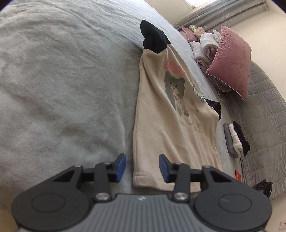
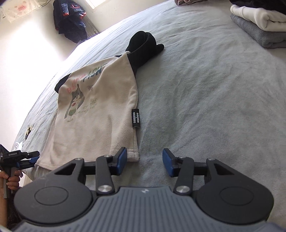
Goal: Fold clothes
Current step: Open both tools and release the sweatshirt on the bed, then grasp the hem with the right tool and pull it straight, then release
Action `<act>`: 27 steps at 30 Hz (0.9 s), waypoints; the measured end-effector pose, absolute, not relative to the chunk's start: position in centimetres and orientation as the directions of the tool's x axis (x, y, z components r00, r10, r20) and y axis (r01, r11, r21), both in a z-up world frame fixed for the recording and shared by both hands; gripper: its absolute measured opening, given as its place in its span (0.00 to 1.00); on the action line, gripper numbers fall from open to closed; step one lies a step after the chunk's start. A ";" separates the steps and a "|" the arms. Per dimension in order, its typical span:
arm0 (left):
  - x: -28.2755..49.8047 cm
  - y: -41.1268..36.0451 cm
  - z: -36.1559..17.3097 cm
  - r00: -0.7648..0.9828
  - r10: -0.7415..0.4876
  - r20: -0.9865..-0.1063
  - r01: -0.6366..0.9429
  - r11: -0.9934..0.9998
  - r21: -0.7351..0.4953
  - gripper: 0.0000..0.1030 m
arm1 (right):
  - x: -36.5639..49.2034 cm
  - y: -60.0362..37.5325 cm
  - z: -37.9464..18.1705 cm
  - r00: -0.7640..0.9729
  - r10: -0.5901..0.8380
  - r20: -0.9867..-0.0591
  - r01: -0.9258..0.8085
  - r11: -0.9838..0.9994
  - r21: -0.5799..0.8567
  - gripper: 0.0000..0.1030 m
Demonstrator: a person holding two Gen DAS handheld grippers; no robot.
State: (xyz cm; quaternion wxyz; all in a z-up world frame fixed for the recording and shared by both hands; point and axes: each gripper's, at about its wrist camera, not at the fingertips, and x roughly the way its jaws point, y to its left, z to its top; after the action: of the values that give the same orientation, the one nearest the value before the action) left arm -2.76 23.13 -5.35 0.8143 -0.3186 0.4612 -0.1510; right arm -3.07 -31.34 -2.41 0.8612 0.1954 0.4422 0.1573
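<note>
A home bedroom: a wide bed (image 1: pixel 62 80) under a grey blanket, a pink pillow (image 1: pixel 232 62) and rolled bedding (image 1: pixel 205 44) at two o'clock, curtains (image 1: pixel 223 12) above, folded clothes (image 2: pixel 259 23) stacked near the bed's edge.

A plump pink velvet pillow (image 1: pixel 230 60) leaned against the grey quilted headboard (image 1: pixel 264 110) at the bed's head edge, and dark blue knitted garments (image 2: pixel 70 21) hung on the far wall.
</note>
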 end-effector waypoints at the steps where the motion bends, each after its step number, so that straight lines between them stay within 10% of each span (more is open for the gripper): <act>1: -2.8 23.0 -5.3 0.528 -0.539 -0.656 -0.037 0.757 -0.652 0.41 | -3.2 -31.7 -2.4 0.565 0.446 -0.695 -0.089 0.870 0.486 0.47; 11: -2.6 20.8 -4.8 0.510 -0.512 -0.691 0.066 0.824 -0.563 0.41 | -3.2 -30.3 -2.5 0.565 0.502 -0.655 -0.150 0.843 0.517 0.45; 14: -2.9 19.9 -4.8 0.511 -0.466 -0.723 0.098 0.867 -0.489 0.10 | -2.7 -28.6 -3.3 0.539 0.483 -0.690 -0.182 0.866 0.465 0.20; 16: -3.0 19.6 -4.4 0.509 -0.447 -0.736 0.099 0.879 -0.466 0.07 | -2.5 -27.6 -3.5 0.538 0.450 -0.713 -0.203 0.890 0.409 0.11; 27: -4.6 19.3 1.7 0.461 -0.438 -0.772 0.192 0.898 -0.395 0.06 | -5.2 -27.1 1.3 0.522 0.459 -0.719 -0.294 0.888 0.354 0.10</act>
State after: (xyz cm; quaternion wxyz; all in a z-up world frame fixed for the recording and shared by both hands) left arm -4.55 19.31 1.67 0.8453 -0.1267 0.4845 -0.1864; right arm -5.24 -27.10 1.28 0.8673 0.0944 0.4380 0.2169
